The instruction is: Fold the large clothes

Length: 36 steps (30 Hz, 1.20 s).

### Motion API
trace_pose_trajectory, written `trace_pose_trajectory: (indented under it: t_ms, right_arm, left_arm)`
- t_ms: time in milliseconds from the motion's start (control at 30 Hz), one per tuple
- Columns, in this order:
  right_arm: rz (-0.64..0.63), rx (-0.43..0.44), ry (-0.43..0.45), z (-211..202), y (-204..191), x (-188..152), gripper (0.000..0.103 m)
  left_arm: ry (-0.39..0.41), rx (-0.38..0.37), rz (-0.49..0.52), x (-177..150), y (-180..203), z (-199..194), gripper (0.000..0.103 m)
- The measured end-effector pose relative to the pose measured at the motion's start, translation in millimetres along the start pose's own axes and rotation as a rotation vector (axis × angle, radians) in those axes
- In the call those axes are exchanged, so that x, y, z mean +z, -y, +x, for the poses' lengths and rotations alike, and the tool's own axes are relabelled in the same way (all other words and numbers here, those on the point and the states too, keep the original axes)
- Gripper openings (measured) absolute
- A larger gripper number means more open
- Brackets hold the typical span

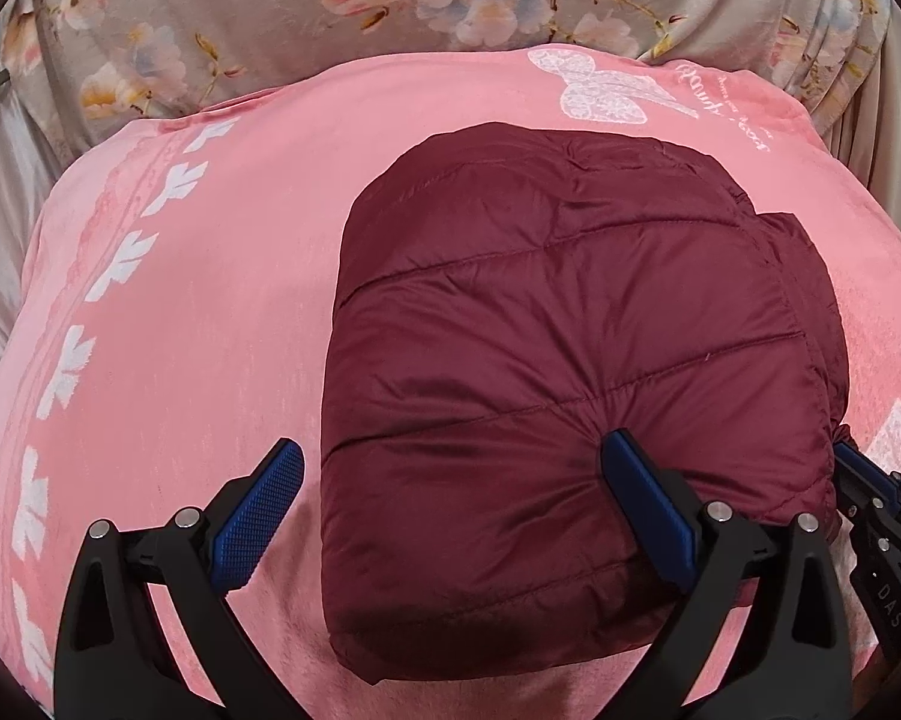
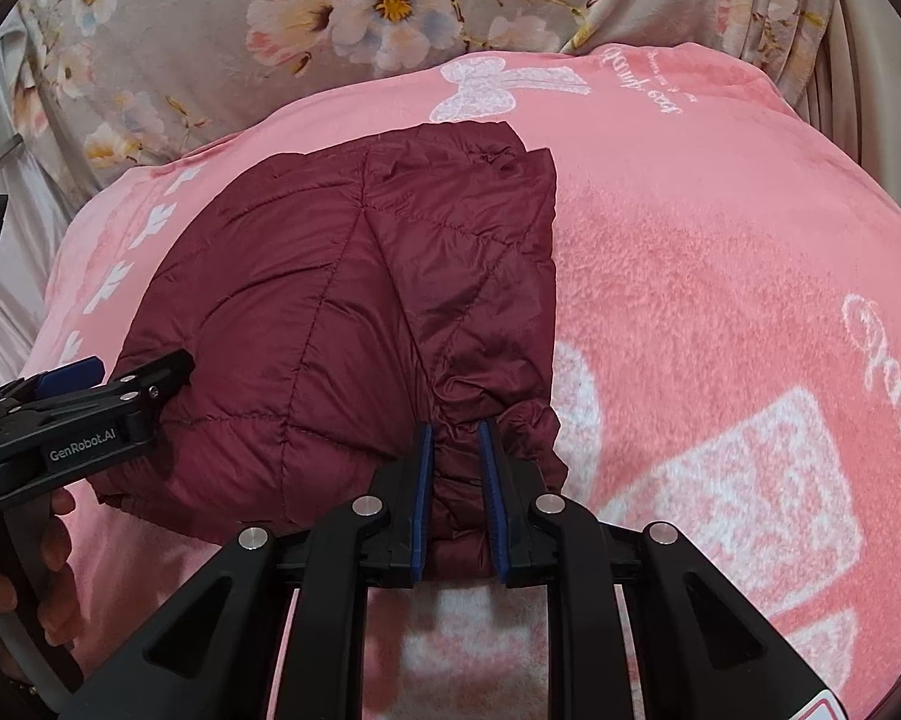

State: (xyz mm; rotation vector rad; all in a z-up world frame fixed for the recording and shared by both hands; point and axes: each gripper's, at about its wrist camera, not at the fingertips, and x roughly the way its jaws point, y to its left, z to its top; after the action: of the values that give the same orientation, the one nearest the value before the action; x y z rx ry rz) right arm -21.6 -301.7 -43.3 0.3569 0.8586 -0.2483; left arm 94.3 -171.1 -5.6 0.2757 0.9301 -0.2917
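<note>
A maroon quilted puffer jacket [image 1: 570, 372] lies folded into a compact bundle on a pink blanket [image 1: 180, 330]. My left gripper [image 1: 456, 468] is open wide over the jacket's near left corner; one finger rests on the fabric, the other stands over the blanket. It also shows at the left edge of the right wrist view [image 2: 108, 378]. My right gripper [image 2: 457, 450] is shut on the jacket [image 2: 342, 312] at its near right corner, with bunched cloth between the pads. It shows at the right edge of the left wrist view [image 1: 870, 480].
The pink blanket [image 2: 720, 300] with white bows and lettering covers the bed. A grey floral quilt [image 1: 270, 18] lies bunched along the far side. A hand holds the left gripper's handle [image 2: 30, 570].
</note>
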Motion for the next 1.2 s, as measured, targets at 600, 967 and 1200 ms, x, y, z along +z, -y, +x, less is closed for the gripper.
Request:
trace_pose_trajectory:
  t_ms: [600, 967, 1200]
  right_arm:
    - [0.027, 0.018, 0.016, -6.4, 5.4, -1.9, 0.019]
    - [0.265, 0.201, -0.001, 1.5, 62.8, 54.5, 0.064]
    - [0.401, 0.406, -0.144, 59.5, 66.5, 67.8, 0.064]
  left_arm:
    - [0.000, -0.021, -0.029, -11.3, -3.7, -1.3, 0.098]
    - [-0.175, -0.363, -0.387, 7.3, -87.7, 41.8, 0.098]
    - [-0.195, -0.510, -0.457, 21.7, -95.5, 73.7, 0.098]
